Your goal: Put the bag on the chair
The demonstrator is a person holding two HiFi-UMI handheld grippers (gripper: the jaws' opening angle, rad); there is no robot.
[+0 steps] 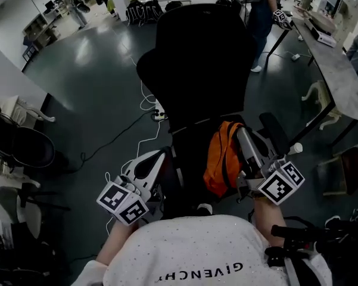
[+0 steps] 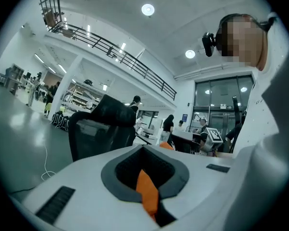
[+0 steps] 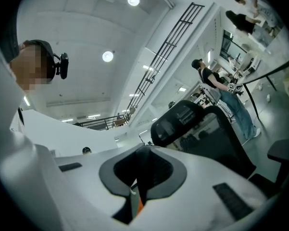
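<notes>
From above, the person in a white shirt [image 1: 196, 249] stands right behind a black chair [image 1: 196, 64], a gripper in each hand. The orange bag [image 1: 221, 159] sits low in front of the backrest, over the seat, pressed against the inner side of the right gripper [image 1: 245, 140]. The seat is too dark to tell whether the bag rests on it. The left gripper [image 1: 165, 157] points in from the other side, its tip lost against the dark chair. A white cable [image 1: 146, 103] trails over the grey floor [image 1: 89, 58] left of the chair, and a long table [image 1: 339, 70] runs along the right. In the left gripper view, the left gripper [image 2: 144, 165] has its jaws together on an orange strap [image 2: 148, 196], which runs between the pads toward the camera. A bit of the bag [image 2: 166, 146] peeks over the far jaw, with the chair [image 2: 103, 124] beyond at the left. In the right gripper view, the right gripper [image 3: 144, 170] is also closed, and a sliver of the bag's orange fabric [image 3: 139, 207] is pinched low between the pads. The chair [image 3: 197, 124] rises just past the jaws at the right.
</notes>
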